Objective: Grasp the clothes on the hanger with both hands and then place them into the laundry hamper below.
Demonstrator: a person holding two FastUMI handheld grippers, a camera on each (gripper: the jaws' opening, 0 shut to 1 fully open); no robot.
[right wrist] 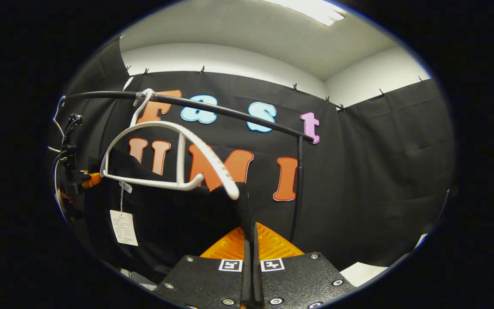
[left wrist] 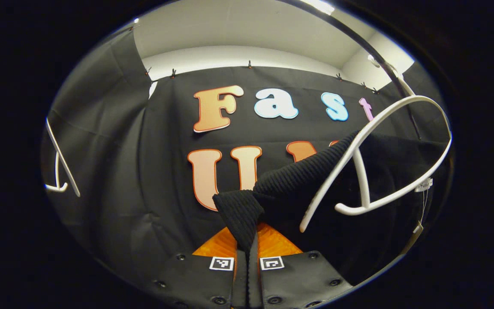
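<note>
Garment: a black ribbed knit [left wrist: 302,171], draped on a white hanger [left wrist: 384,128]; in the right gripper view the same knit [right wrist: 170,214] hangs below the hanger [right wrist: 165,128] as a dark sheet.
Garment axis: in the left gripper view its top edge runs as a long band from the hanger's shoulder down and leftward to the left gripper [left wrist: 247,244], pulled out to a point there; in the right gripper view a narrow strip of it stands near upright above the right gripper [right wrist: 250,240].
Left gripper: both fingers closed tight on a corner of the knit, the cloth pinched in the slit between them.
Right gripper: fingers pressed together on a thin fold of the knit, which rises from them to just beside the hanger's near tip.
Hanger: hooked on a black rail [right wrist: 230,112]; tilted, its near arm slanting down toward each camera.
Rail: runs across the upper part of the right gripper view, then bends down into a post at its right end.
Tags: a white paper tag [right wrist: 123,227] hangs on a string below the hanger bar, against the knit.
Other gripper: the left gripper [right wrist: 77,180] sits at the far left of the right gripper view, at the garment's far edge.
Spare hanger: a second white hanger [left wrist: 60,165] at the left edge of the left gripper view, well apart from the garment.
</note>
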